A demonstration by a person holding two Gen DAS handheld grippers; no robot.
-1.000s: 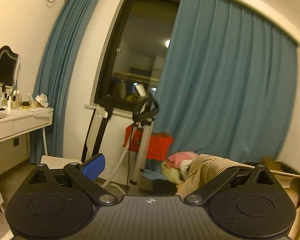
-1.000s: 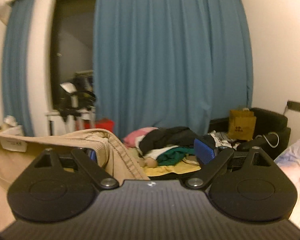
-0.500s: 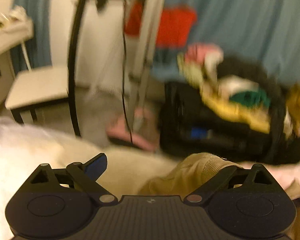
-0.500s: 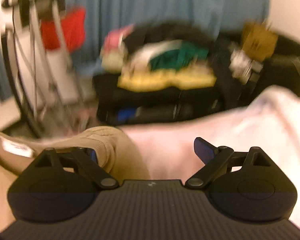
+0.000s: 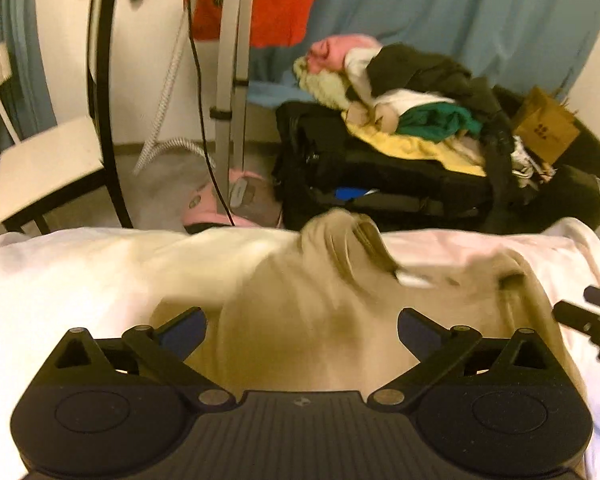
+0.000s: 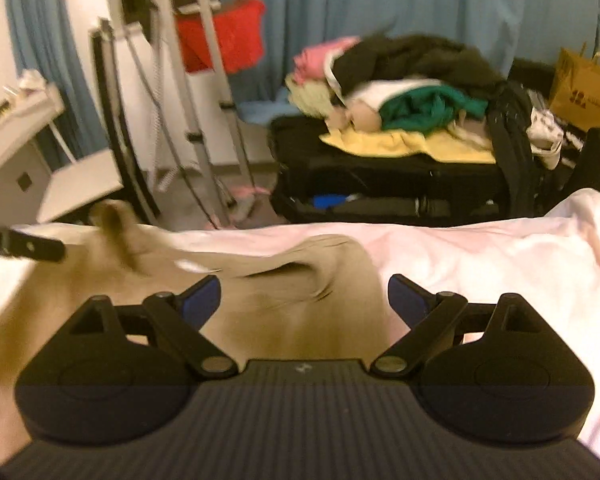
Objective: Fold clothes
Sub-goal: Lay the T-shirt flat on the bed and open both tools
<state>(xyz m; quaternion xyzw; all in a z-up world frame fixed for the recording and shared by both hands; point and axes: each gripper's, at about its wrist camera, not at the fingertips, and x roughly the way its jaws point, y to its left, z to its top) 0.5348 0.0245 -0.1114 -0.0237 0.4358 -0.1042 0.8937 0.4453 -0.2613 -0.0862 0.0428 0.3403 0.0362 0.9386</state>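
Tan garment [image 5: 320, 320]: corduroy-looking, lies rumpled and motion-blurred on the white bedding [image 5: 80, 272], its far edge humped up near the mattress edge.
Left gripper [image 5: 302, 330]: above the garment, fingers spread wide and opening; cloth shows in the gap, pads not pressing it.
Right gripper [image 6: 304, 298]: over the garment's right part [image 6: 300, 280], fingers spread, nothing pinched.
Beyond the bed: black suitcase [image 5: 380, 184] heaped with a clothes pile [image 5: 400, 92], blue curtain [image 5: 460, 8] behind.
Floor: pink slippers [image 5: 228, 200] by a metal stand [image 5: 232, 60].
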